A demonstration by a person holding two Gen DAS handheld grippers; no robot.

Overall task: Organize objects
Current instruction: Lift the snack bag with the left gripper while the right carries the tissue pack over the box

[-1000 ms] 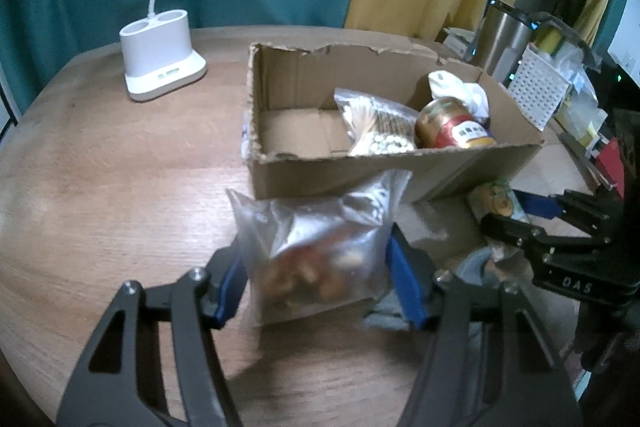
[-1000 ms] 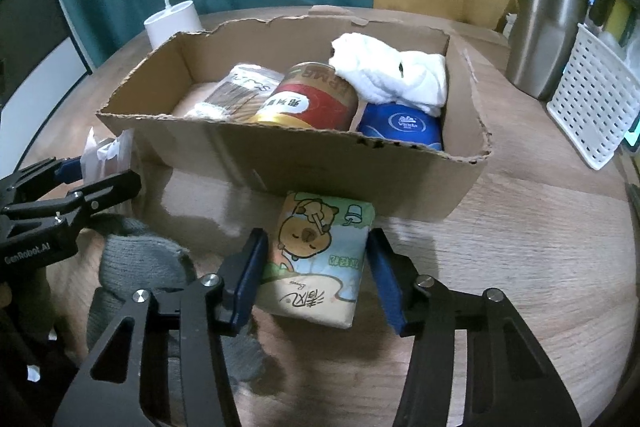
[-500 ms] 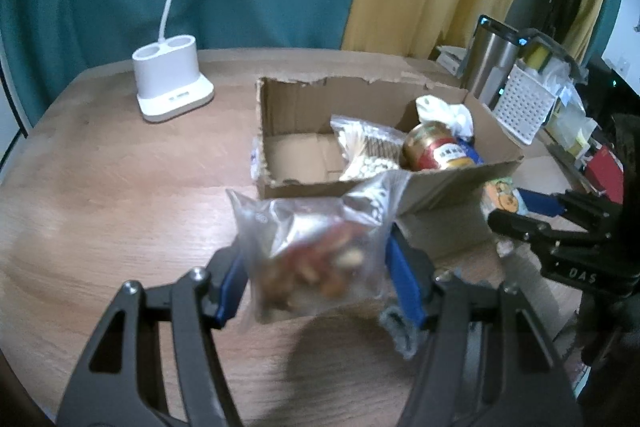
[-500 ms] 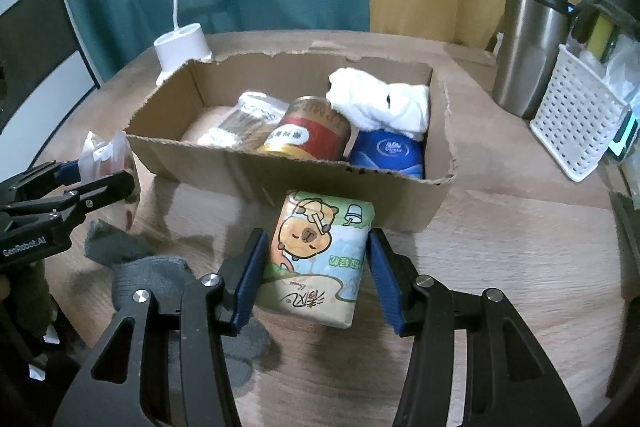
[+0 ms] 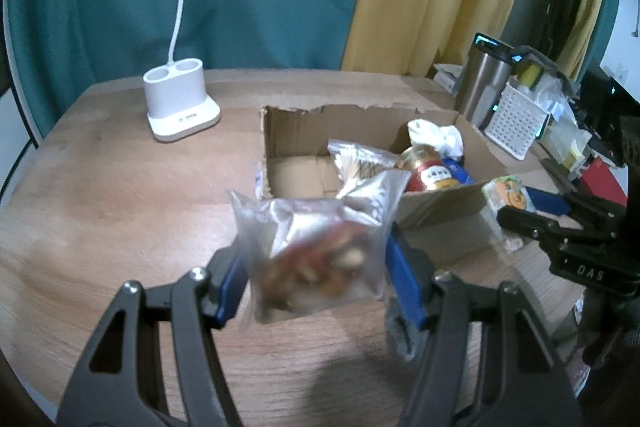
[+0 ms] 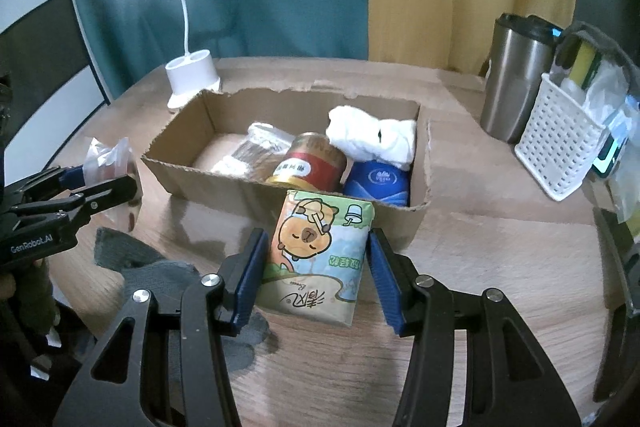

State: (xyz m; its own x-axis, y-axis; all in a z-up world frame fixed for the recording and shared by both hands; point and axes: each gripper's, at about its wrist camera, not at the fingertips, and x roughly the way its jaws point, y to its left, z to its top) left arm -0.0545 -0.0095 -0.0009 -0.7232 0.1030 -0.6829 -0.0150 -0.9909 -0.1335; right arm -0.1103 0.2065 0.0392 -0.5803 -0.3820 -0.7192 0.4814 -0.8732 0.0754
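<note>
My left gripper (image 5: 316, 277) is shut on a clear snack bag (image 5: 316, 251) and holds it above the table, in front of the cardboard box (image 5: 436, 205). My right gripper (image 6: 314, 273) is shut on a tissue pack with a cartoon capybara (image 6: 316, 255), held above the table before the box's front wall (image 6: 224, 183). The box holds a clear bag of sticks (image 6: 248, 153), a red can (image 6: 310, 165), a white cloth (image 6: 370, 139) and a blue pack (image 6: 378, 181). The left gripper with its bag also shows in the right wrist view (image 6: 106, 173).
A grey sock (image 6: 160, 275) lies on the wooden table below the grippers. A white lamp base (image 5: 180, 105) stands at the back left. A steel tumbler (image 6: 514, 81) and a white basket (image 6: 560, 147) stand to the right of the box.
Both grippers have risen from the table with their loads: the snack bag and the tissue pack now hang higher, and the box looks farther below.
</note>
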